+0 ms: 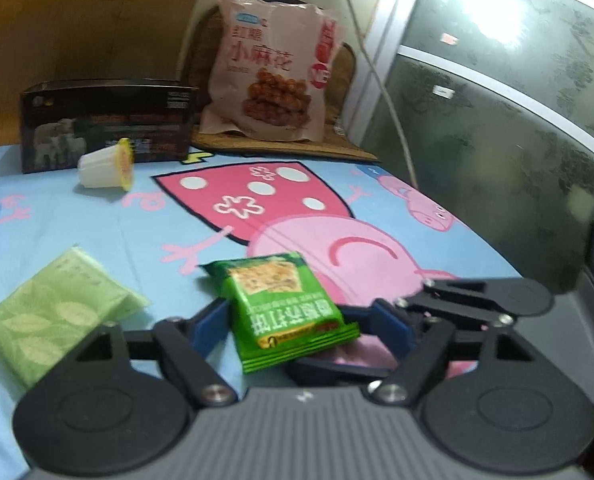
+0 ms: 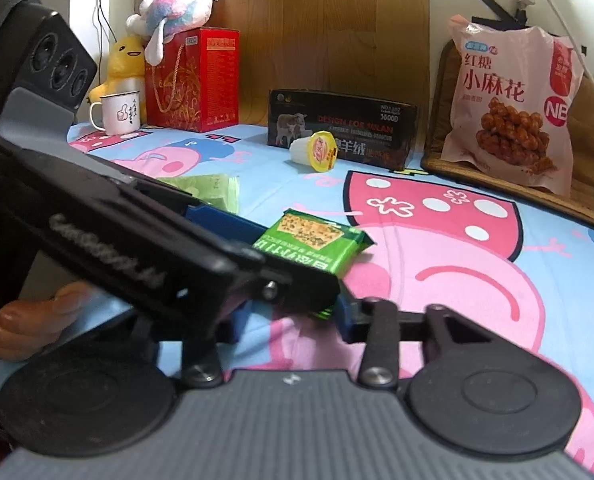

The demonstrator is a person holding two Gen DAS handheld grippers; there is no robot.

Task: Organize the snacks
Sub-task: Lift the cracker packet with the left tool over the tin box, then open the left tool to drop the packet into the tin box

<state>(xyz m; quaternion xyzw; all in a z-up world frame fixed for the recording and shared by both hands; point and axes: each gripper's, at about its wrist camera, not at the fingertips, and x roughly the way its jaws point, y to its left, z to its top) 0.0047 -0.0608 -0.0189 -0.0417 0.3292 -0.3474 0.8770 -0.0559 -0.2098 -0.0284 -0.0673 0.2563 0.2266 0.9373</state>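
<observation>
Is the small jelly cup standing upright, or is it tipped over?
Tipped over. The jelly cup lies on its side on the sheet, its yellow lid facing sideways, in front of the black box.

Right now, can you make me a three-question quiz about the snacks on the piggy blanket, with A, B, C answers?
1. Where does the jelly cup lie?
A. In front of the black box
B. Inside the white mug
C. On top of the red gift bag

2. What colour is the cracker packet?
A. Blue
B. Green
C. Orange

3. How is the big pink snack bag standing?
A. Flat on its face
B. Hanging in the air
C. Propped upright at the back

Answers:
1 A, the cup lies on its side on the blanket, just before the box.
2 B, its wrapper is bright green, between the left gripper fingers.
3 C, it leans upright on the brown mat.
</observation>
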